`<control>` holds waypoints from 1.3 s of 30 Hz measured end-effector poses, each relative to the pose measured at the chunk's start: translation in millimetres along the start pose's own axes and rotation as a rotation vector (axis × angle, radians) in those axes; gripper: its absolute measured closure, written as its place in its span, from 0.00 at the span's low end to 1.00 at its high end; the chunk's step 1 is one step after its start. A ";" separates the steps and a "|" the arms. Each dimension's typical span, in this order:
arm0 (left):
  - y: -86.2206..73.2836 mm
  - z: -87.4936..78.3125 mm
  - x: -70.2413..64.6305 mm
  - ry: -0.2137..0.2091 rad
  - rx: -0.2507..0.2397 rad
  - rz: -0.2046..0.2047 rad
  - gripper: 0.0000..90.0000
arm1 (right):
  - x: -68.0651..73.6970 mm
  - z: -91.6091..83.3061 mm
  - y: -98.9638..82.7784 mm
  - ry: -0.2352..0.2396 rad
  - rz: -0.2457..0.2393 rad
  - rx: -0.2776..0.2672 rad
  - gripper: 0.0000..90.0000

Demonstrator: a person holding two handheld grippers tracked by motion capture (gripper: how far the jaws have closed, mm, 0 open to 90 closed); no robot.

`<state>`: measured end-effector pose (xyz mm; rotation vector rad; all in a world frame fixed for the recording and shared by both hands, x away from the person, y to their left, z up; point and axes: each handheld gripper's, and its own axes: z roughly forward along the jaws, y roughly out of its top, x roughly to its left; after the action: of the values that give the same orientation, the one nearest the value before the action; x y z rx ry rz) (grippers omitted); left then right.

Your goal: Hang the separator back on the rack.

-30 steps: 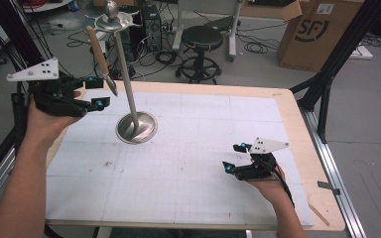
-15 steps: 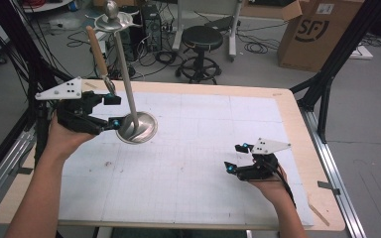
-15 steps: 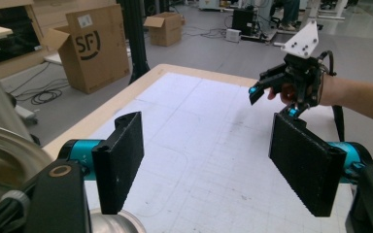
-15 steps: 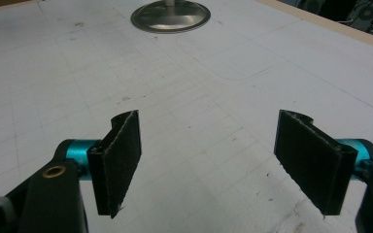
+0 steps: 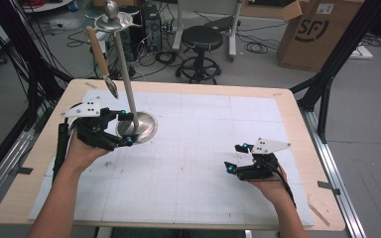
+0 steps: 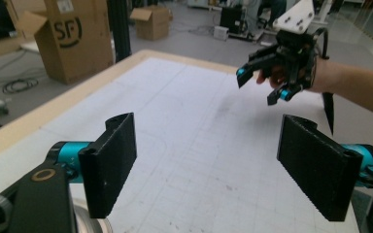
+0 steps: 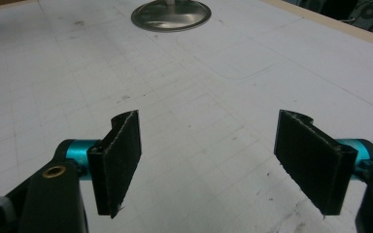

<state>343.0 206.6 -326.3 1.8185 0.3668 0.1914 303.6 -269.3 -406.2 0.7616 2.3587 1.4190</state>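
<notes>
Beyond the table (image 5: 297,129) I noted a black stool (image 5: 202,37), a cardboard box (image 5: 320,32) and loose cables on the floor. On the white gridded mat stood a metal stand (image 5: 138,126) — its round base just beside my left gripper (image 5: 124,129), jaws wide apart, holding nothing. My right gripper (image 5: 235,157) — likewise spread and empty — sat well apart, open mat between.

**A:** The stand (image 5: 129,99) looks like polished metal, and its round base (image 7: 170,15) is shiny enough to mirror stuff. The hanging tool's handle (image 5: 97,48) looks like wood.

**B:** The table (image 5: 297,124) has a pale wood rim, topped with a matt white gridded sheet (image 5: 203,163), a bit scuffed. The jaw pads (image 7: 121,160) are rough matt black, on glossy teal fittings.
</notes>
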 end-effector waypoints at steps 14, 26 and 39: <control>-18.7 1.4 -1.3 -0.004 0.028 -0.015 0.18 | -1.4 -3.2 -2.8 0.001 0.008 -0.002 0.27; -33.9 16.7 6.4 0.003 0.078 -0.031 0.10 | -5.0 -4.7 -8.5 -0.005 0.024 0.003 0.27; -44.4 26.0 8.2 0.003 0.130 -0.035 0.05 | -7.1 -4.6 -10.4 -0.009 0.023 0.007 0.27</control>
<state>352.3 196.5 -376.6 1.9382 0.4211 0.1487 304.1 -280.7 -413.3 0.7980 2.3567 1.4135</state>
